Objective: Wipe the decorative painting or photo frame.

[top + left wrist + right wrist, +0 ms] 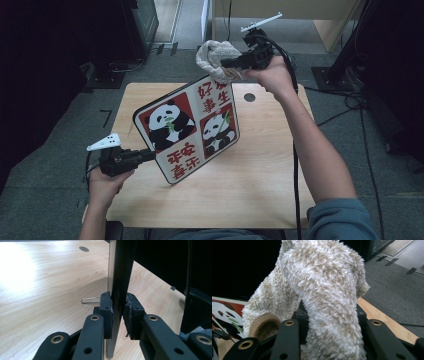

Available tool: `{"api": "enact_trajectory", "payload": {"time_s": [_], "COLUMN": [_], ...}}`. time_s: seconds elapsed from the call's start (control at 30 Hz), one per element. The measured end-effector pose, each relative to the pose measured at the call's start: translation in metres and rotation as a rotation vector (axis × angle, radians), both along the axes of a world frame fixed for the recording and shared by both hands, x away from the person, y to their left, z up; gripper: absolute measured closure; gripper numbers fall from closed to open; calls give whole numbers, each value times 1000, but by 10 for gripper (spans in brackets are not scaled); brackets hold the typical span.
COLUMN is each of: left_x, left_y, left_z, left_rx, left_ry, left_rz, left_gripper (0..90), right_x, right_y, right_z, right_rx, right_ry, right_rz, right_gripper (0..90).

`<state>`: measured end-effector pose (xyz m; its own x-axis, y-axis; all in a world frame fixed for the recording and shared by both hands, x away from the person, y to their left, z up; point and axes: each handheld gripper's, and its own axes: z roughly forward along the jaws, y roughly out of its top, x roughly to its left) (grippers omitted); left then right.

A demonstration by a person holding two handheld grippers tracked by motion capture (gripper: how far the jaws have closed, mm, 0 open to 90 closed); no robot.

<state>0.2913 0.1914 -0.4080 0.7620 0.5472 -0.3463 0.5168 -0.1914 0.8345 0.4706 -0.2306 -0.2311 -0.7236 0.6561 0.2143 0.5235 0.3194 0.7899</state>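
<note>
A square board point(187, 130) printed with two pandas and red characters stands tilted above the wooden table point(260, 190). My left gripper point(147, 156) is shut on its lower left edge; in the left gripper view the thin board point(116, 277) runs edge-on between the pads point(106, 312). My right gripper point(231, 64) is shut on a fluffy beige cloth point(216, 59) that rests against the board's top corner. In the right gripper view the cloth point(322, 295) bulges out between the jaws, and a corner of the board point(224, 315) shows at the lower left.
A round cable hole point(249, 97) lies in the table near its far edge. A thin wire clip point(90, 300) lies on the wood beyond the left gripper. Cables point(350, 100) cross the grey floor at the right, and dark equipment stands at the left and right.
</note>
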Motion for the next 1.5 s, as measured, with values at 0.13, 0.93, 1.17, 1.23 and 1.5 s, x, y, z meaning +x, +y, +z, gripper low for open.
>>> {"api": "enact_trajectory", "payload": {"time_s": [0.13, 0.93, 1.17, 1.23, 1.5], "left_x": [0, 0, 0, 0, 0], "left_y": [0, 0, 0, 0, 0], "left_z": [0, -1, -1, -1, -1], "left_rx": [0, -2, -2, -2, -2], "left_ry": [0, 0, 0, 1, 0], "left_rz": [0, 1, 6, 5, 4], "left_gripper": [785, 783, 782, 782, 782], "right_x": [1, 5, 4, 4, 2], "right_y": [-5, -28, -33, -34, -33], "right_z": [-1, -23, -32, -35, -41], "right_rx": [-1, -20, -9, -9, -9], "right_ry": [5, 19, 38, 42, 52], "right_rz": [-8, -53, -57, -56, -62], "right_gripper": [630, 635, 637, 637, 643]}}
